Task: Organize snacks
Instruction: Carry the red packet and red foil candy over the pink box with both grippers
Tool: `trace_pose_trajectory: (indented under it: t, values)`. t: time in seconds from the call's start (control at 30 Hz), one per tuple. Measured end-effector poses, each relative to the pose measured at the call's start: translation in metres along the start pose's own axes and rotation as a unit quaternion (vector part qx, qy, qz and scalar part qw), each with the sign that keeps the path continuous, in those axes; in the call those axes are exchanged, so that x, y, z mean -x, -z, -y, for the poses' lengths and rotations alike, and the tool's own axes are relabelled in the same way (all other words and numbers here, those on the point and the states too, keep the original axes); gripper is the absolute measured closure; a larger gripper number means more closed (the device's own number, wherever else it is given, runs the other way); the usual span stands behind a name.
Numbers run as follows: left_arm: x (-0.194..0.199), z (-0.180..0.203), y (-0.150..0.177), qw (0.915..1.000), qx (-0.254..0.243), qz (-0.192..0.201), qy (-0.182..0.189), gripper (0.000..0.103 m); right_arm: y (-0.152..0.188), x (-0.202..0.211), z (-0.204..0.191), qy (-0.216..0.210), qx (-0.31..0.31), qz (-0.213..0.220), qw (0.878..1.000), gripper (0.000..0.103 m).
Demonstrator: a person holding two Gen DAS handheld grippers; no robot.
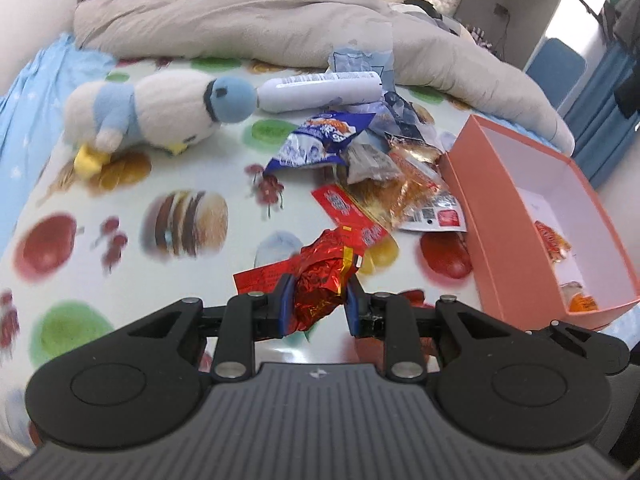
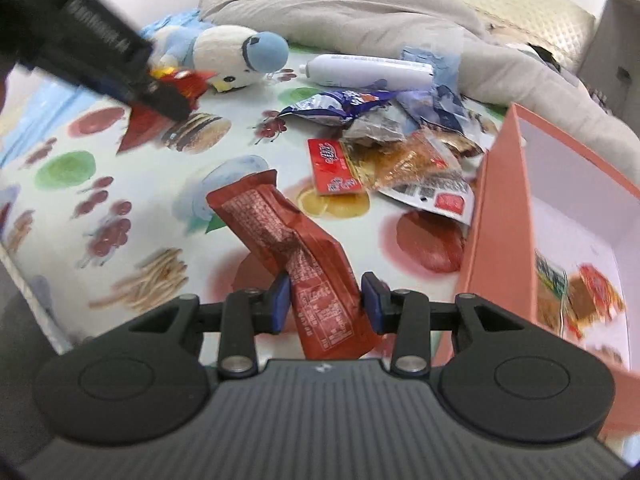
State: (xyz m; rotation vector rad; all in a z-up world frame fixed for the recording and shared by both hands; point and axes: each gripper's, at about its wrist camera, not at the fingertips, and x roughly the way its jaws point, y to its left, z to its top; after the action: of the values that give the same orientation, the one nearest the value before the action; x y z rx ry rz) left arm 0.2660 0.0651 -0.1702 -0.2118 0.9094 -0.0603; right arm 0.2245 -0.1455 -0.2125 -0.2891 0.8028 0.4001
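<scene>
My left gripper (image 1: 318, 300) is shut on a crinkled red foil snack packet (image 1: 320, 280), held above the printed sheet. It also shows in the right wrist view (image 2: 160, 92) at upper left, blurred. My right gripper (image 2: 326, 300) is shut on a long dark-red snack packet (image 2: 288, 248), left of the pink box (image 2: 496, 216). The pink box (image 1: 492, 232) holds a few snacks (image 2: 576, 296). A pile of loose snack packets (image 1: 360, 168) lies left of the box; it also shows in the right wrist view (image 2: 384, 148).
A blue and white plush bird (image 1: 156, 112) lies on the food-print sheet (image 1: 120, 200), with a white tube (image 1: 320, 90) next to it. A rumpled grey duvet (image 1: 260, 12) lies behind. Blue furniture (image 1: 560, 64) stands at the far right.
</scene>
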Motion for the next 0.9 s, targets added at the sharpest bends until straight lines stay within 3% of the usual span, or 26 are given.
trace_pose_trajectory:
  t: [0.47,0.9]
  values:
    - [0.074,0.025,0.045,0.9989,0.02,0.042,0.006,0.073,0.02,0.068,0.005,-0.012,-0.091,0.031,0.995,0.062]
    - [0.126,0.062,0.071,0.9972,0.021,0.065,0.029,0.073,0.027,0.134,0.024,0.018,-0.16,0.079,0.984,0.062]
